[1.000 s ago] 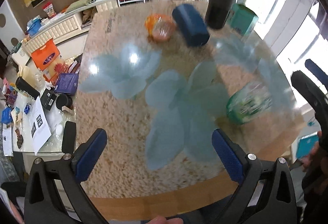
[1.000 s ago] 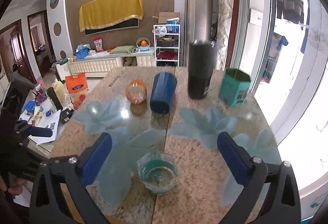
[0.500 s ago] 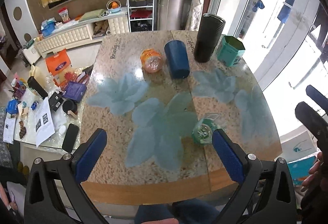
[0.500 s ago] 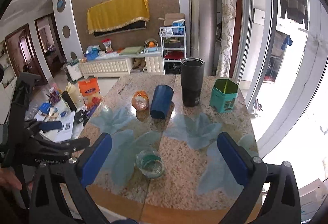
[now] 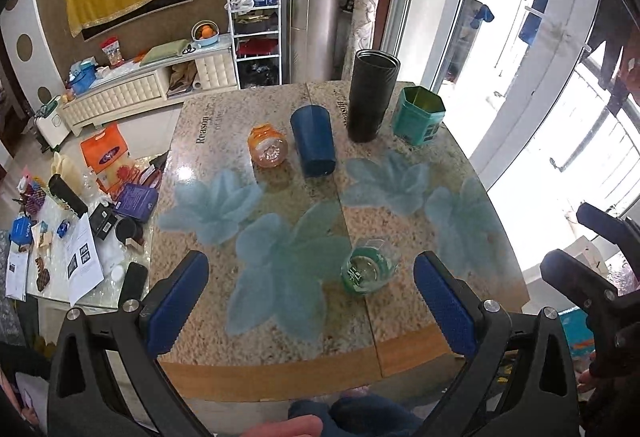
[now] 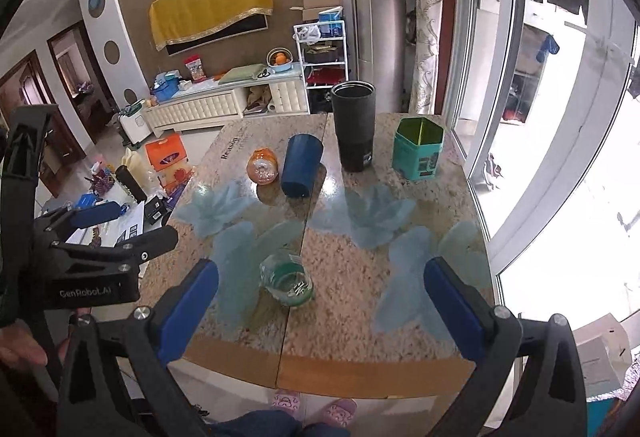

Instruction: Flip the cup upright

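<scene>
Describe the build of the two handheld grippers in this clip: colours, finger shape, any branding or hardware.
Both are matte black plastic frames with triangular cut-outs and silver screw heads at the joints. The left gripper has two long fingers faced with blue pads; the right gripper matches, with the same blue pads. From the right wrist view, the left gripper's body carries white "GenRobot.AI" lettering. No cables show.

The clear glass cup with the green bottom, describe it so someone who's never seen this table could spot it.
On the flower-patterned table, look at the near half, away from the group at the far edge. The glass cup stands alone there, the only see-through thing with a green base; the blue cup and orange jar lie far behind it.
</scene>
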`<action>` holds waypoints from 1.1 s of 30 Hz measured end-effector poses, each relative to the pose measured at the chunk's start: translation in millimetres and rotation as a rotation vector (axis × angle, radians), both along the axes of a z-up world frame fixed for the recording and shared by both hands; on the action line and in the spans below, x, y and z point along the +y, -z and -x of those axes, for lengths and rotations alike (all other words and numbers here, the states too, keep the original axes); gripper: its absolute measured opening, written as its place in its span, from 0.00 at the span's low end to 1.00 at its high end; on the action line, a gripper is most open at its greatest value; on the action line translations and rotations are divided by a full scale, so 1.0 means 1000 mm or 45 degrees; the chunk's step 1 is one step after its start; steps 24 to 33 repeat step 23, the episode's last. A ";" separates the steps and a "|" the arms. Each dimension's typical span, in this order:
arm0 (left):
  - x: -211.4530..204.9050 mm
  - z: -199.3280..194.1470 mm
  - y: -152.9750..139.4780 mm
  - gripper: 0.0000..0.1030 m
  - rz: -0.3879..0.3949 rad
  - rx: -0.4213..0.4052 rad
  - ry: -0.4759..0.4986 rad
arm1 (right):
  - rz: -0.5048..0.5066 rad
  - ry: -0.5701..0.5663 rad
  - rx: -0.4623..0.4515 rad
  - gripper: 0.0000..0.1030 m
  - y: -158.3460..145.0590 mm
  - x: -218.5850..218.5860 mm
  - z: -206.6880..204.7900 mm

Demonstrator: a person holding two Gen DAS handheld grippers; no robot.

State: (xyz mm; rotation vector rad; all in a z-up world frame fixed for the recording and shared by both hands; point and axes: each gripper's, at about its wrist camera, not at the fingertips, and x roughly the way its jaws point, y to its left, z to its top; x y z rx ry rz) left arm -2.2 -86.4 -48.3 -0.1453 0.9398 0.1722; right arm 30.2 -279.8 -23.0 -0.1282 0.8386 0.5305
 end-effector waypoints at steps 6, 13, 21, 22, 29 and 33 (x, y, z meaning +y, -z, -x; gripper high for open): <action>0.000 0.000 -0.002 1.00 -0.019 0.002 0.019 | -0.008 0.015 -0.012 1.00 -0.002 -0.001 0.004; -0.001 0.000 -0.005 1.00 -0.022 0.000 0.015 | -0.018 0.008 -0.002 1.00 -0.002 -0.003 0.003; -0.003 -0.002 -0.007 1.00 -0.020 -0.015 0.009 | -0.001 0.006 -0.008 1.00 -0.002 -0.001 0.002; -0.003 -0.003 -0.007 1.00 -0.023 -0.018 0.011 | -0.003 0.005 -0.006 1.00 -0.002 -0.001 0.001; -0.004 -0.004 -0.007 1.00 -0.023 -0.018 0.019 | -0.004 0.007 -0.005 1.00 -0.002 -0.001 0.000; -0.004 -0.004 -0.007 1.00 -0.023 -0.018 0.019 | -0.004 0.007 -0.005 1.00 -0.002 -0.001 0.000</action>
